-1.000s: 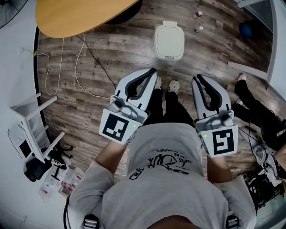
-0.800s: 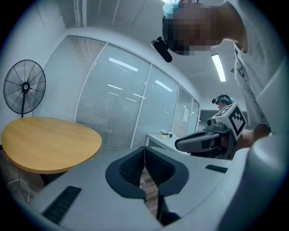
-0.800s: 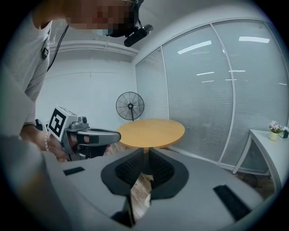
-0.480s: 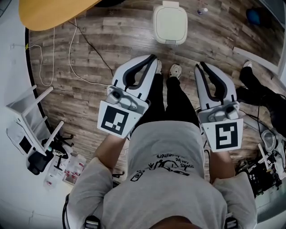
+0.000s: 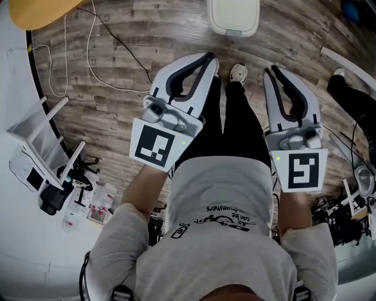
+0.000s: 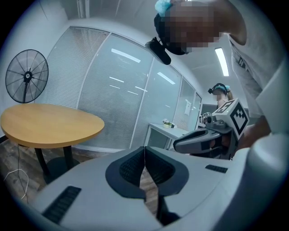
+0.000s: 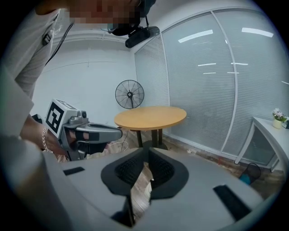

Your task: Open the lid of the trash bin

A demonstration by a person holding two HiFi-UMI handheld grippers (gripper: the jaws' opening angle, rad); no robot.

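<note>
Fingers (image 6: 128, 169) of the left gripper (image 5: 204, 59) are pressed together at the tips with nothing between them. The right gripper (image 5: 271, 70) has its fingers (image 7: 131, 169) likewise closed and empty. Both hang well short of the trash bin (image 5: 235, 30), which stands on the wood floor (image 5: 117, 64) ahead of the person's shoes (image 5: 238, 72), its white lid (image 5: 234, 12) down.

The lid looks like light, stiff, smooth plastic, probably hinged at one edge. A hold under the lip opposite the hinge seems best, though the empty bin may slide or tip unless it is steadied.

Only the head view shows the bin, and its far edge is cut off there. The gripper views look across the room to the round desk (image 7: 151, 116) and a fan (image 7: 129, 94).
</note>
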